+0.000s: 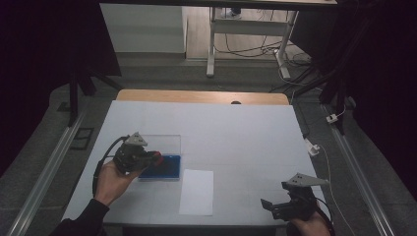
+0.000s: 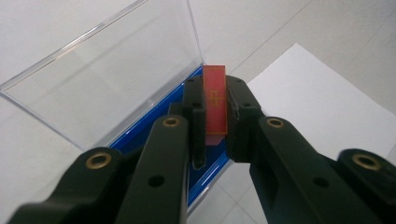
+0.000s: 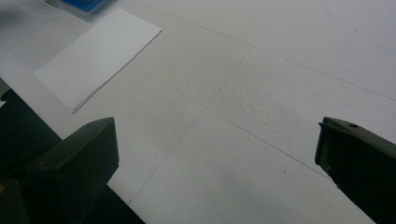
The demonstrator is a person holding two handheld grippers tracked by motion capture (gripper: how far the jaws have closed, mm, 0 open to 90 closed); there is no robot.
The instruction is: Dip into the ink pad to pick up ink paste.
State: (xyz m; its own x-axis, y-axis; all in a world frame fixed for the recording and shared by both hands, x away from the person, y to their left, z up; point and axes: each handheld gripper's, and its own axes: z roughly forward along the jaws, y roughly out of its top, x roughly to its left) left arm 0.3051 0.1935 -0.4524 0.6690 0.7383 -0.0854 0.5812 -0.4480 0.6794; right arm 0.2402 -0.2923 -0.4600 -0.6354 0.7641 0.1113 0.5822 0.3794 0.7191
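A thin red card (image 2: 215, 105) with gold marks stands on edge between the pads of my left gripper (image 2: 215, 112), which is shut on it. In the high view the left gripper (image 1: 156, 158) hovers over a blue-based box (image 1: 162, 167) with a clear lid (image 1: 162, 145) raised behind it. The clear lid (image 2: 107, 79) and blue base (image 2: 210, 175) lie just beyond and below the jaws. A white paper stack (image 1: 196, 191) lies right of the box. My right gripper (image 1: 269, 206) rests at the table's front right, jaws wide apart over bare table, holding nothing.
The table top (image 1: 236, 137) is white with a wooden strip at the far edge. The paper stack (image 3: 95, 56) lies ahead of the right gripper, with the blue box corner (image 3: 84, 5) past it. Desk legs and cables stand on the floor beyond the table.
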